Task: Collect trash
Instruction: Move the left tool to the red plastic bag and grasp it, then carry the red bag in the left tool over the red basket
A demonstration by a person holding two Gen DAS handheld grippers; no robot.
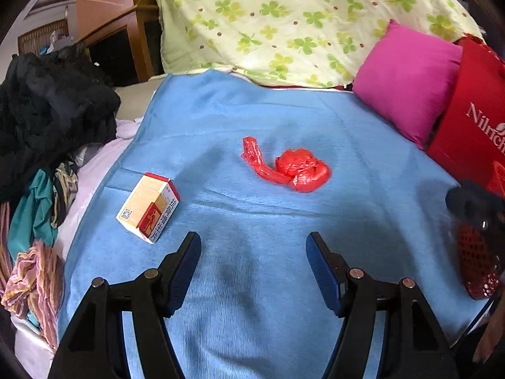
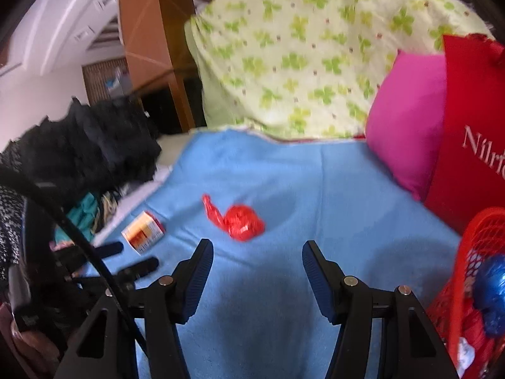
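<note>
A crumpled red plastic bag lies in the middle of the blue blanket. A small yellow and red medicine box lies to its left. My left gripper is open and empty, hovering above the blanket short of both. My right gripper is open and empty, just short of the red bag. The box lies to its left. The left gripper shows low at the left of the right wrist view. A red mesh basket at the right holds a blue wrapper.
A pink cushion and a red paper bag stand at the right. A green clover quilt is piled behind. Dark clothes and colourful garments are heaped along the left edge. The red basket sits at the right.
</note>
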